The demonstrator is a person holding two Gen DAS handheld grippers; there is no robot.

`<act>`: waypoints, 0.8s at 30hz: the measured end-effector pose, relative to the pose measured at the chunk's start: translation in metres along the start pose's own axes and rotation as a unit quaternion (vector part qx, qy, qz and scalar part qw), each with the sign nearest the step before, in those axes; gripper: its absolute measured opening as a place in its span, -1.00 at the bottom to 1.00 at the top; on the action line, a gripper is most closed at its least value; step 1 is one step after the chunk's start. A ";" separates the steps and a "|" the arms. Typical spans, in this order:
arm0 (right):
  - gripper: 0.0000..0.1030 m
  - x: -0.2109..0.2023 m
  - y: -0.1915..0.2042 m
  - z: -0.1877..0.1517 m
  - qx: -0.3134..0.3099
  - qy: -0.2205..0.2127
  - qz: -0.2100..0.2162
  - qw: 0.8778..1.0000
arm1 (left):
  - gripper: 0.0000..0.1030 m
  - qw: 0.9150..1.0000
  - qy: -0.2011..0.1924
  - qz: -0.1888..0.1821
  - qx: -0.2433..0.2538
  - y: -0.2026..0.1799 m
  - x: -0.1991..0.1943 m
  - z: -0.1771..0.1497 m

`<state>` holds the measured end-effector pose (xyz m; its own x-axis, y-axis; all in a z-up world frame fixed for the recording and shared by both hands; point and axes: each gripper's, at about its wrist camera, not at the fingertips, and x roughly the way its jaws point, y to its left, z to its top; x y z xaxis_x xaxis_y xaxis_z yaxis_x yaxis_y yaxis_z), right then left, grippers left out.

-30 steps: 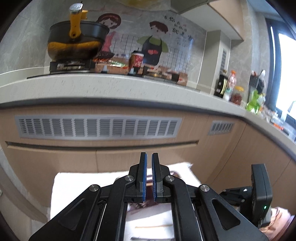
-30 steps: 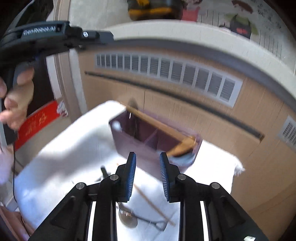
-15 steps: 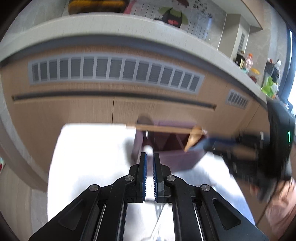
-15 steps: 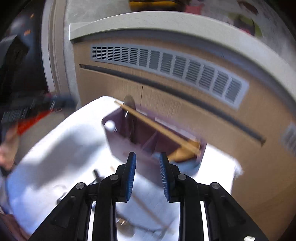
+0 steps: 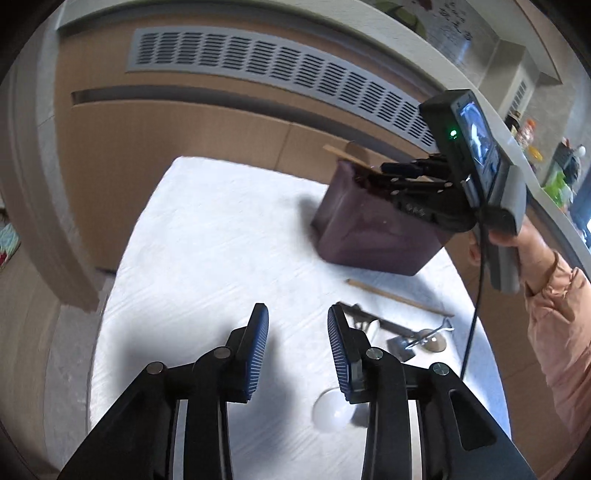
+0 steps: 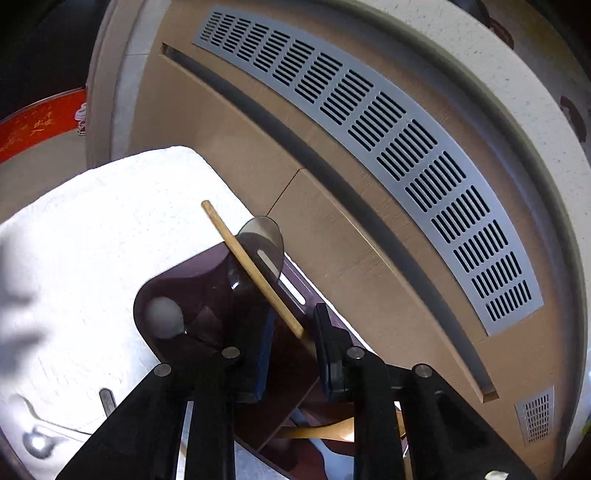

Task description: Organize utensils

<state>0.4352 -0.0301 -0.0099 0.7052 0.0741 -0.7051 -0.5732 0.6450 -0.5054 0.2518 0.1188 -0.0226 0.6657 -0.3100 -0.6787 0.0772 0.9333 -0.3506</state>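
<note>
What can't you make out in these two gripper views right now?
- Left wrist view: the purple organizer's inside is hidden behind the right gripper.
- Left wrist view: the white spoon is partly covered by a left gripper finger.
- Right wrist view: whether the open right gripper touches the wooden stick is unclear.
- Right wrist view: metal utensils at the lower left are blurred and cut off.

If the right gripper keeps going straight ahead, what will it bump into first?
Probably the wooden spoon handle lying across the purple utensil box; it already sits between the right gripper's open fingers, though depth is unclear.

no legible text, wall poster [image 5: 448,22] characters too blurred
</note>
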 end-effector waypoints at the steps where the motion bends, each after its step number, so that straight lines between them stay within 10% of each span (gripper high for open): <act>1: -0.64 0.001 0.000 0.000 -0.003 0.002 0.000 1.000 | -0.32 1.000 0.001 0.000 -0.006 0.003 0.000 -0.002; 8: -0.88 -0.017 -0.003 -0.008 0.016 -0.005 -0.009 1.000 | -0.31 1.000 0.014 -0.014 -0.012 0.002 0.004 -0.006; 18: -0.92 -0.155 -0.072 -0.058 0.196 -0.111 0.100 0.969 | -0.14 0.998 0.043 -0.024 0.032 -0.032 0.024 -0.006; 24: -0.92 -0.187 -0.069 -0.097 0.219 -0.105 0.123 0.962 | -0.13 0.992 0.080 -0.034 0.088 -0.064 0.042 -0.017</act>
<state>0.3024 -0.1624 0.1081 0.6651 0.3885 -0.6377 -0.5359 0.8431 -0.0452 0.2618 0.0432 -0.0396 0.5299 -0.3848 -0.7557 0.2564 0.9221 -0.2897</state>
